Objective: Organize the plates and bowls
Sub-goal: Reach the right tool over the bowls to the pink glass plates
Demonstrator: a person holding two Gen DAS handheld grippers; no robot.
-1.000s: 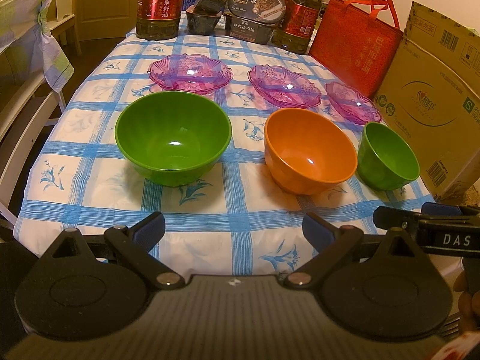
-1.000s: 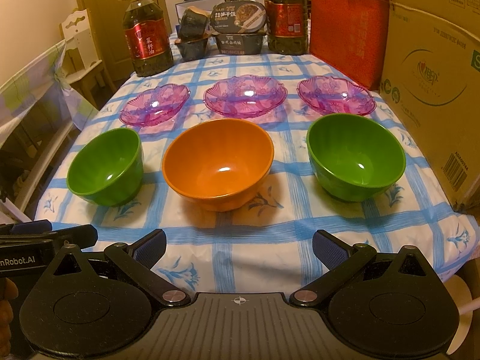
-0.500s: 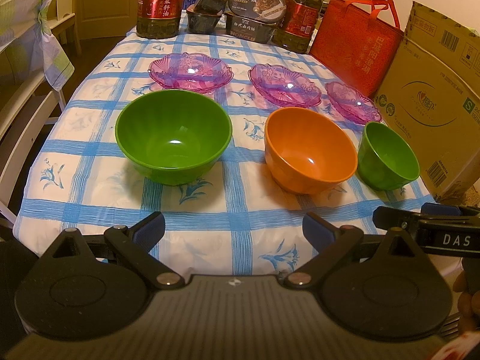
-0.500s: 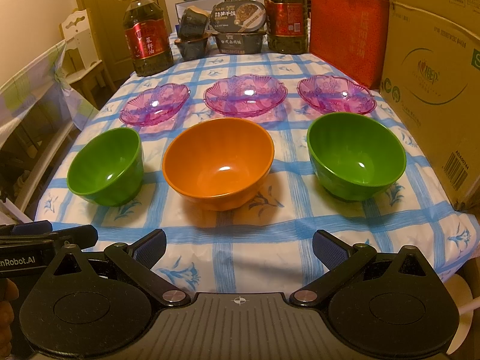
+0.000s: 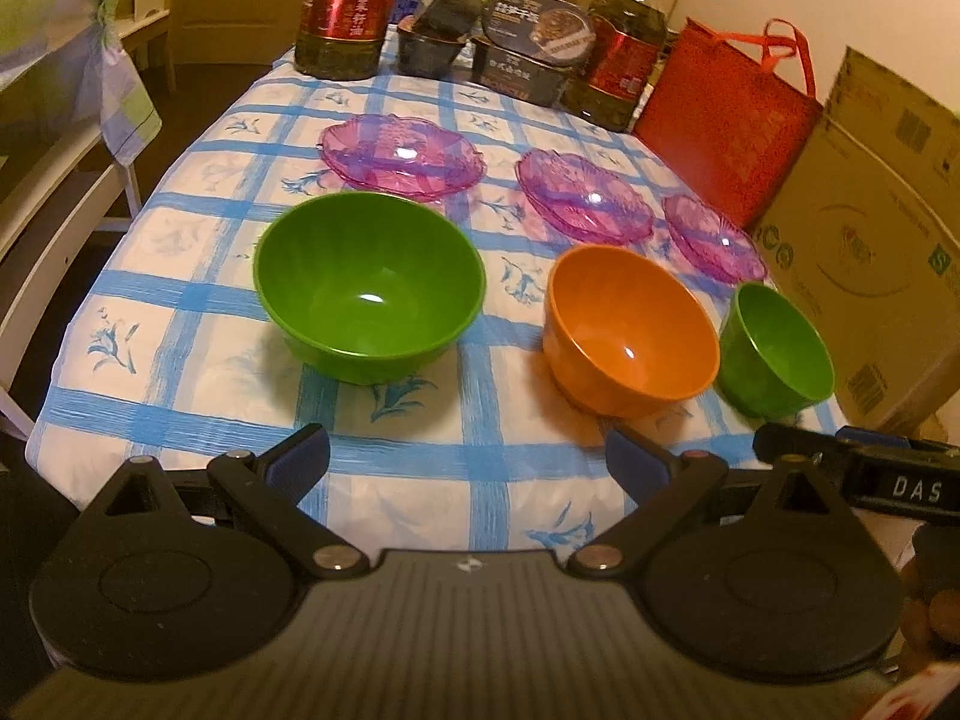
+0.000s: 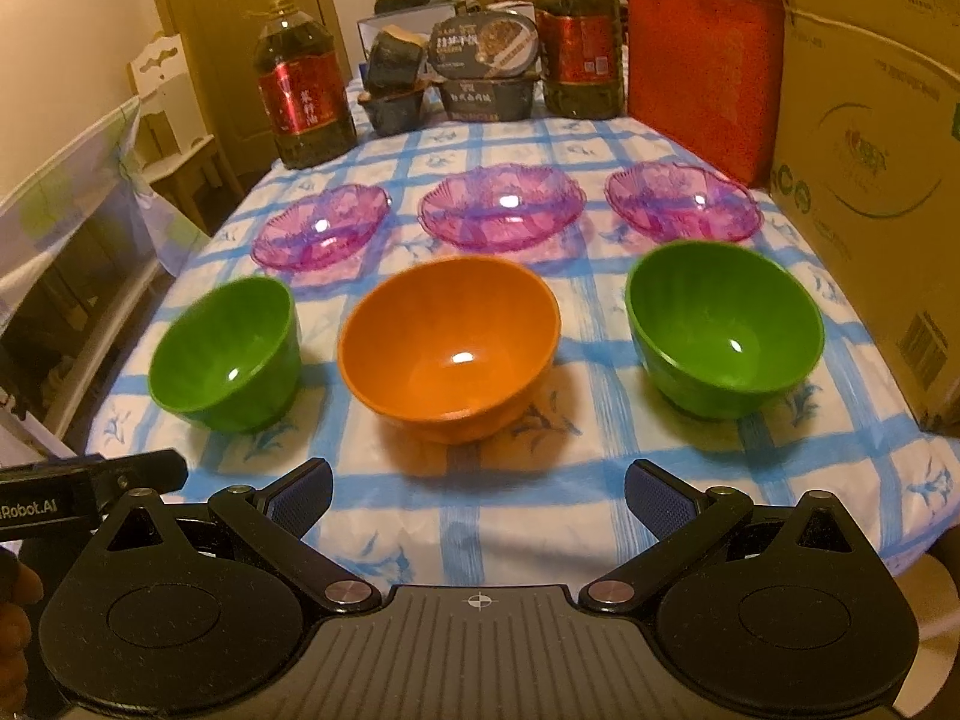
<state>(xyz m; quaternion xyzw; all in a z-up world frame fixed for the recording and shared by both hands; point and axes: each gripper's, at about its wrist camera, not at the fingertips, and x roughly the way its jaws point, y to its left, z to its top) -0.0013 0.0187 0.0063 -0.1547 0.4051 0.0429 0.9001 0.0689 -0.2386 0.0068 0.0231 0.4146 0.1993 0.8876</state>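
Observation:
Three bowls stand in a row on the blue-checked tablecloth: a green bowl (image 5: 369, 285) at left, an orange bowl (image 5: 630, 327) in the middle, a second green bowl (image 5: 774, 348) at right. In the right wrist view they are the left green bowl (image 6: 231, 351), the orange bowl (image 6: 450, 342) and the right green bowl (image 6: 723, 327). Behind them lie three purple glass plates (image 6: 321, 234) (image 6: 501, 207) (image 6: 681, 201). My left gripper (image 5: 468, 459) is open at the near table edge, holding nothing. My right gripper (image 6: 477, 492) is also open and empty, facing the orange bowl.
Two oil bottles (image 6: 303, 102) (image 6: 579, 54) and dark food containers (image 6: 483, 69) stand at the far end. A red bag (image 6: 705, 63) and cardboard boxes (image 6: 870, 162) line the right side. A chair (image 5: 66, 138) stands at left.
Both grippers have shifted only slightly; the views moved a little closer to the bowls. Nothing was grasped or moved.

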